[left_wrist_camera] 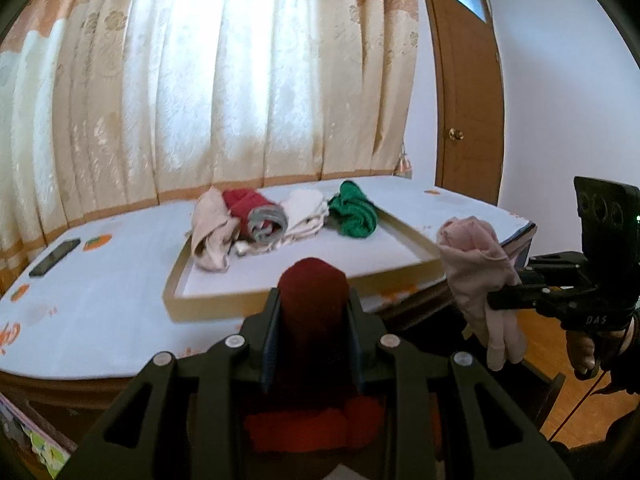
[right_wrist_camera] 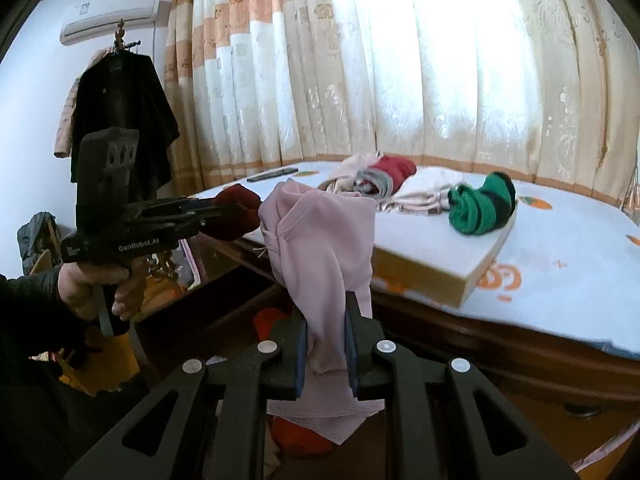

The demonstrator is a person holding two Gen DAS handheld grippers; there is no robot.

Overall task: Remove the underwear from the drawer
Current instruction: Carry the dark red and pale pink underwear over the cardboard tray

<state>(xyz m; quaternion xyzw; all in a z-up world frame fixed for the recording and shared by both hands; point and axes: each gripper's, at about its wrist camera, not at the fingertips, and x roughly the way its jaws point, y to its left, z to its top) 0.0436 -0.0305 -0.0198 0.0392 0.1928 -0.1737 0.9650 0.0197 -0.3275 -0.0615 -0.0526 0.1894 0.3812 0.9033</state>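
From the left wrist, the left gripper [left_wrist_camera: 314, 312] has its fingers [left_wrist_camera: 272, 332] closed tight on a rolled dark red underwear [left_wrist_camera: 313, 300], held up in front of the desk [left_wrist_camera: 100, 320]. Beyond it sits a shallow tray [left_wrist_camera: 208, 302] with a tan rim, holding a heap of garments [left_wrist_camera: 256, 216] already laid there, a green piece [left_wrist_camera: 354, 214] among them. Off to the right, the right gripper [left_wrist_camera: 516, 300] pinches a pink underwear [left_wrist_camera: 476, 264] that hangs loose below the fingers, near the tray's corner. A phone [left_wrist_camera: 55, 257] lies far left on the desk.

From the right wrist, the right gripper [right_wrist_camera: 326, 344] is clamped on the pink underwear [right_wrist_camera: 320, 240], much of the cloth flopping over the fingertips. The left gripper [right_wrist_camera: 224, 214] holds the dark red roll just beside it. Below, the open drawer [right_wrist_camera: 224, 312] shows more red cloth [right_wrist_camera: 272, 318] inside.

The worry, I'd say, is the two loads standing so close: the dangling pink cloth could catch on the other gripper or on the tray rim and slip free. The near half of the tray looks bare, with open room above it, so both pieces could go in from the front.
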